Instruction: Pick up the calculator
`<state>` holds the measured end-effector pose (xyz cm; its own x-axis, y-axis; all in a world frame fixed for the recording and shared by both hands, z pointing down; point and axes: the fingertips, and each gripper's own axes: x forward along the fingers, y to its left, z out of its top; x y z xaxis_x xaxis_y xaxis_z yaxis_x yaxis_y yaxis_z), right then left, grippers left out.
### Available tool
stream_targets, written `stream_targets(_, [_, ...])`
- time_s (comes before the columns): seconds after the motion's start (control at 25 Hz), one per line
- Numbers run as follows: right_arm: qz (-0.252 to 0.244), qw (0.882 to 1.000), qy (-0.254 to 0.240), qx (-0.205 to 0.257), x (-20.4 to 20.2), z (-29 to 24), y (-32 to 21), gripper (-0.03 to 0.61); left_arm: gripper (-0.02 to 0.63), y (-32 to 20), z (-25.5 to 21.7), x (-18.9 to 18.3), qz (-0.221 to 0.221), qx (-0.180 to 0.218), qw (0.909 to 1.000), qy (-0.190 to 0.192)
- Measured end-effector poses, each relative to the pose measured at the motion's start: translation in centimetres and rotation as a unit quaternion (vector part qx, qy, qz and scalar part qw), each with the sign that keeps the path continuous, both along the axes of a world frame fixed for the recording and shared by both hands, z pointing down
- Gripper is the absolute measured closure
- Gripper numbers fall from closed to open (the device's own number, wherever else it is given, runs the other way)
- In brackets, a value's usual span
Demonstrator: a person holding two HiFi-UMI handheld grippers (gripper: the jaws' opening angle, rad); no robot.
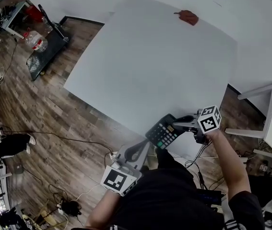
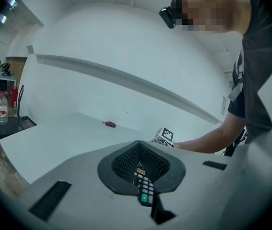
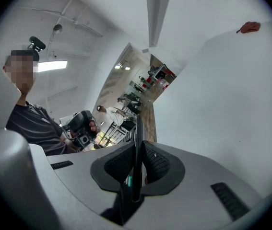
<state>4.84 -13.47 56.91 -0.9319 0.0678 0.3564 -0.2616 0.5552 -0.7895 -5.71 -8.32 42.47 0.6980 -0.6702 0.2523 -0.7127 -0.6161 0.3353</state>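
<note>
Calculator (image 1: 163, 132) in right tool (image 1: 179, 123), over white table (image 1: 150, 56) edge, wood floor (image 1: 54, 114) around.

**Much of the calculator unseen**

In the right gripper view the calculator (image 3: 136, 147) shows edge-on, its keys hidden. In the left gripper view only a strip of keys shows between the fingers (image 2: 126, 164). In the head view the torso (image 1: 174, 200) covers the tabletop's (image 1: 150, 56) near edge. The red thing (image 1: 187, 17) is too small to tell.
</note>
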Motion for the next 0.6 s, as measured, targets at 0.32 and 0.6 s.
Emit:
stream_targets(0.32, [0.05, 0.999, -0.006, 0.019, -1.5, -2.6, 3.8, 0.526, 0.608, 2.7, -0.2, -3.8, -0.007, 0.008, 0.9999, 0.004])
stream_targets(0.6, [0.071, 0.997, -0.015, 0.032, -3.0, -4.9, 7.7, 0.526, 0.609, 4.8, -0.4, -6.6, -0.015, 0.016, 0.9997, 0.007])
